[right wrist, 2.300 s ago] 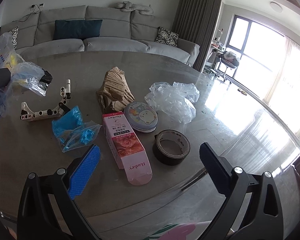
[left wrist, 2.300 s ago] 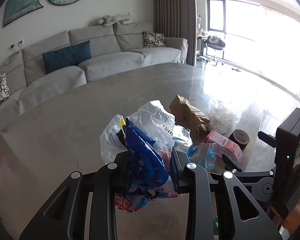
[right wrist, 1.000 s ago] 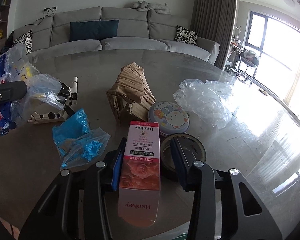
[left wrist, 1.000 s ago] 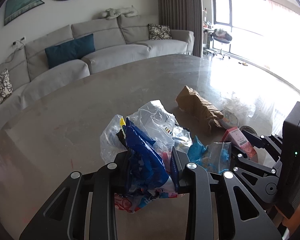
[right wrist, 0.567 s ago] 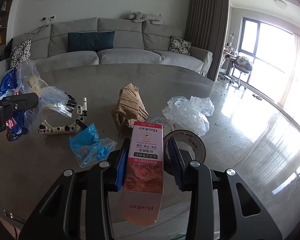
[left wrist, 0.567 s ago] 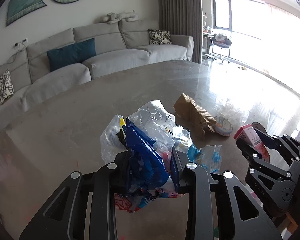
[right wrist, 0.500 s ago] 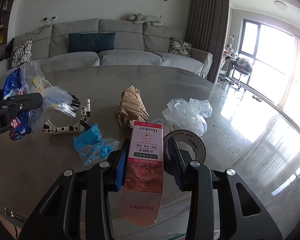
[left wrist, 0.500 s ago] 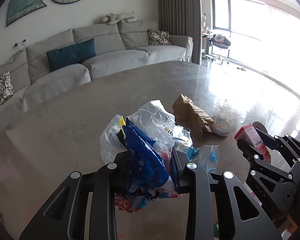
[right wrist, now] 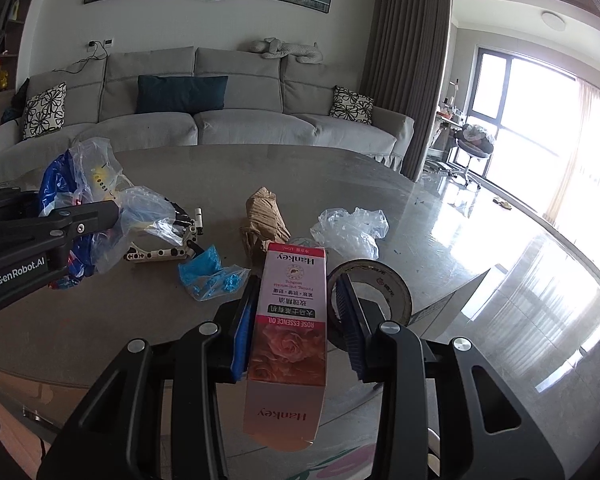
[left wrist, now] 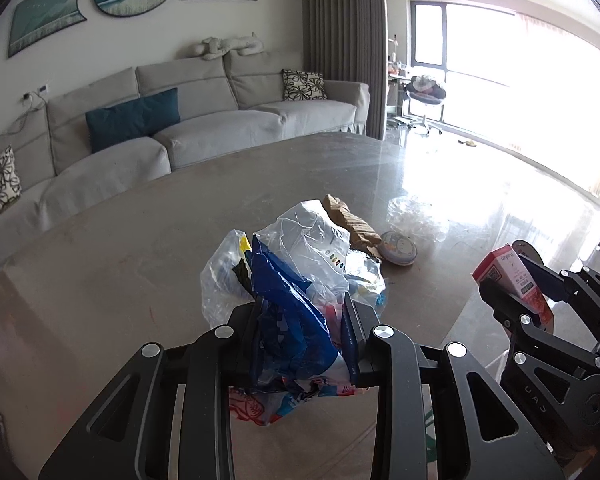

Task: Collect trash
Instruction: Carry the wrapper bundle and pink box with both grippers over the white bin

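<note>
My left gripper (left wrist: 302, 320) is shut on a crumpled bundle of clear and blue plastic bags (left wrist: 296, 280), held above the grey table (left wrist: 120, 264). My right gripper (right wrist: 296, 312) is shut on a pink rose-oil carton (right wrist: 290, 332), lifted off the table; in the left wrist view that carton (left wrist: 512, 276) shows at the right. On the table lie a crumpled brown paper bag (right wrist: 266, 220), a clear plastic bag (right wrist: 352, 228) and a blue plastic bag (right wrist: 212, 274). The bag bundle (right wrist: 92, 216) hangs at the left of the right wrist view.
A roll of dark tape (right wrist: 376, 284) sits just behind the right fingers. A round tin (left wrist: 398, 247) lies by the paper bag, and a white toy part (right wrist: 168, 250) near the blue bag. A grey sofa (right wrist: 204, 120) stands beyond the table.
The right gripper has closed on the pink carton and lifted it off the table. Both grippers have risen and drawn back from the table, the left still holding its bags.
</note>
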`<state>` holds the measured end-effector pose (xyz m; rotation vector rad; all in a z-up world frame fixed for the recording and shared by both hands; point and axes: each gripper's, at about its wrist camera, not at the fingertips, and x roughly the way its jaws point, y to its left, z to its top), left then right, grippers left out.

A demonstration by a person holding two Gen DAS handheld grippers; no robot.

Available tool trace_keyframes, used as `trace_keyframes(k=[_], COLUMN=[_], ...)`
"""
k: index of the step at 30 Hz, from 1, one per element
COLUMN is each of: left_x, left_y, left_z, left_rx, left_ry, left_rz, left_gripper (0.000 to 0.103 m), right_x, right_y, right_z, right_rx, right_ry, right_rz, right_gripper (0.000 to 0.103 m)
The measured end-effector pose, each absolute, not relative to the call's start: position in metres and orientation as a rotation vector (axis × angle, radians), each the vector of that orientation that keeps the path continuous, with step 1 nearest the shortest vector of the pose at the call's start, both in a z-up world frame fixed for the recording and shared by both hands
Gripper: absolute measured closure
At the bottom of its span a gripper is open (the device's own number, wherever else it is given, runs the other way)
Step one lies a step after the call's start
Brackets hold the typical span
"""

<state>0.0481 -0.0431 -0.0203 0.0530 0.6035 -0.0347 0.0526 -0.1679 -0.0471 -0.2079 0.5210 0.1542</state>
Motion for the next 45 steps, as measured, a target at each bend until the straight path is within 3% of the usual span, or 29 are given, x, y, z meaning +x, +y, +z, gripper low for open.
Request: trace_keyframes(k=[11,45], left_x=[0.021,-0.055], left_y=[-0.072,-0.29], left_z=[-0.016,-0.076], left_rx=[0.075,0.22], left_ry=[0.594,0.676], left_rz=[-0.095,-0.506], left_gripper=[0.071,0.071], right_x=[0.015,-0.105], right_y=[-0.188,-0.342], right_z=[-0.041,-0.07], right_rx=[-0.175,-0.084], right_ry=[0.51,0.574], right_rz=[0.098,-0.284], right_gripper=[0.064,0.063])
